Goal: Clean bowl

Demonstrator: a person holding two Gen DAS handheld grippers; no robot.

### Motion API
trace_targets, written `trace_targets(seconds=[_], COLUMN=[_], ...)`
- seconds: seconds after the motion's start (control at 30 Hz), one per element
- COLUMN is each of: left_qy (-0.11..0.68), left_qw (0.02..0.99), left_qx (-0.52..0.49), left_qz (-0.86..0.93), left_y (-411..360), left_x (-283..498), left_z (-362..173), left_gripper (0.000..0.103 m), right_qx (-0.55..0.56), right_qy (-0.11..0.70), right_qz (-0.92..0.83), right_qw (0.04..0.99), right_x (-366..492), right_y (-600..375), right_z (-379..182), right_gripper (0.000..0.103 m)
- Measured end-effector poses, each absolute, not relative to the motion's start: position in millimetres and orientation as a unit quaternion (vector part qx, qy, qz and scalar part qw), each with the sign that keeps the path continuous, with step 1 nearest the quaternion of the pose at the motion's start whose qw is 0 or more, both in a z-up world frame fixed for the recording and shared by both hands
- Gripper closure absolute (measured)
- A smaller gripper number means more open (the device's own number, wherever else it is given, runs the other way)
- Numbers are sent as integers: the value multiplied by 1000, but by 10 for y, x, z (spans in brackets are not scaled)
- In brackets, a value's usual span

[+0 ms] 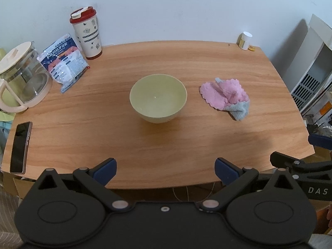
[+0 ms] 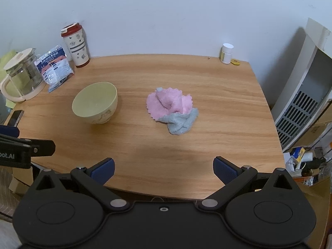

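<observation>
A pale green bowl [image 1: 158, 98] stands upright and empty in the middle of the wooden table [image 1: 145, 145]; it also shows in the right wrist view [image 2: 95, 103]. A crumpled pink and grey cloth [image 1: 226, 98] lies to the right of the bowl, apart from it, and shows in the right wrist view [image 2: 172, 109]. My left gripper [image 1: 165, 171] is open and empty above the table's near edge, facing the bowl. My right gripper [image 2: 164, 170] is open and empty at the near edge, facing the cloth.
A glass kettle [image 1: 19, 78], a plastic packet [image 1: 64, 62] and a red-lidded tumbler [image 1: 87, 32] stand at the back left. A phone [image 1: 20, 147] lies at the left edge. A small white-capped bottle [image 1: 245, 40] stands at the back right. A white appliance [image 2: 300, 103] stands right of the table.
</observation>
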State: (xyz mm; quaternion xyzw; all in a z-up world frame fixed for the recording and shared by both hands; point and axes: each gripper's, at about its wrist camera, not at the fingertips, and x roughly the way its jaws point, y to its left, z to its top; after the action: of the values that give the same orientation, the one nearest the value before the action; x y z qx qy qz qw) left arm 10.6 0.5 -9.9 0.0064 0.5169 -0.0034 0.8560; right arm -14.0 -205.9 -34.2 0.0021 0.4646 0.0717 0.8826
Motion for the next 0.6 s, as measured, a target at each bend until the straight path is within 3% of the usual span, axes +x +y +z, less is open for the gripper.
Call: trace_targets(seconds=[0.6], left_qy=[525], left_qw=[851], left_qx=[-7], left_qz=[-4], left_y=[81], left_x=[173], left_z=[-140], left_gripper=[0], right_qx=[5], right_qy=[476], right_qz=[72], right_qw=[876], right_x=[-85], right_y=[-2052], right_z=[-393], right_gripper=[0])
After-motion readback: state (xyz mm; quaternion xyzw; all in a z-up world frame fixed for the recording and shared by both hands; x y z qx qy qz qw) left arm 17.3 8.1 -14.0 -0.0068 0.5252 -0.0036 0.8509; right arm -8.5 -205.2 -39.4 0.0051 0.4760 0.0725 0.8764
